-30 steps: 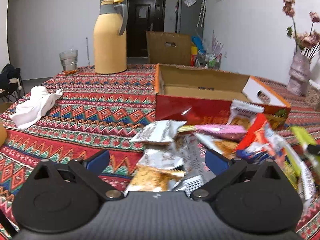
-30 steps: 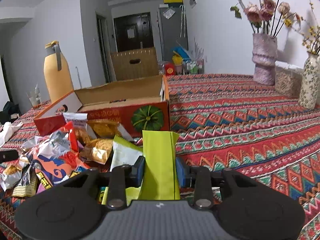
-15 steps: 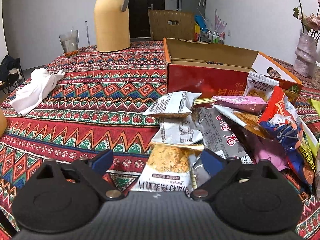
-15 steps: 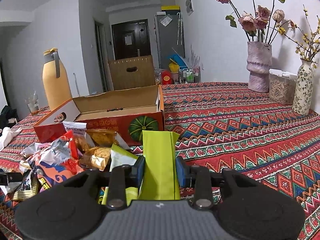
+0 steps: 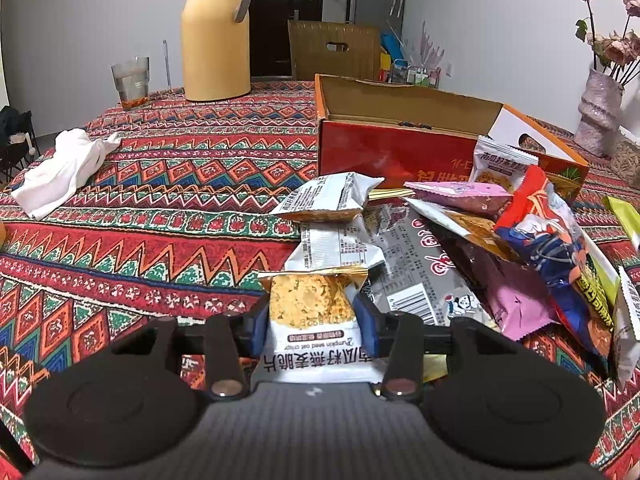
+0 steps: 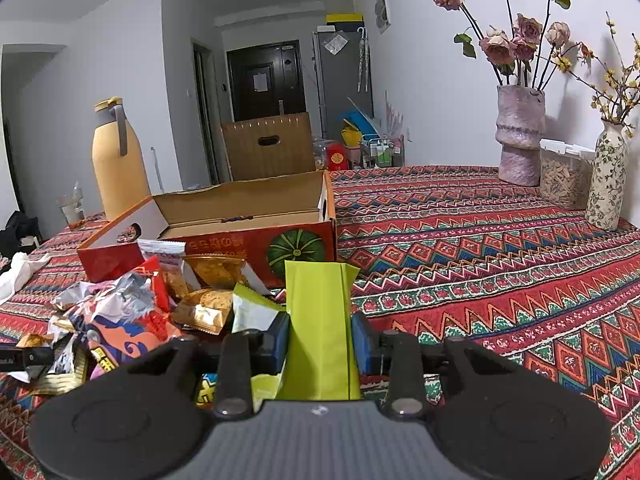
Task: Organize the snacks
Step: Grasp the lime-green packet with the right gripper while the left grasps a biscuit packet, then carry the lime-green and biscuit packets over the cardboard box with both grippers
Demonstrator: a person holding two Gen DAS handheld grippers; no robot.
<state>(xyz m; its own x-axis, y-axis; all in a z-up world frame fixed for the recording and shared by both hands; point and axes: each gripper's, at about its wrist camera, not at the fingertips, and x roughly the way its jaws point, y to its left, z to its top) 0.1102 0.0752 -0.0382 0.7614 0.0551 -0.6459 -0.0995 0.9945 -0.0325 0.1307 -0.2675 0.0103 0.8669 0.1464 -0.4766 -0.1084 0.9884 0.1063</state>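
Red box (image 5: pixel 400 152) lay ahead of both tongs. Left tongs (image 5: pixel 312 320) were closing on an oat crisp packet (image 5: pixel 310 312), lengthwise between them; right tongs (image 6: pixel 320 336) gripped a green packet (image 6: pixel 320 320), nearer the box.

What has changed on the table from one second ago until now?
The left gripper came down onto the pile and its jaws are closing around the oat crisp packet. The right gripper stays shut on the green packet. The box has not moved.
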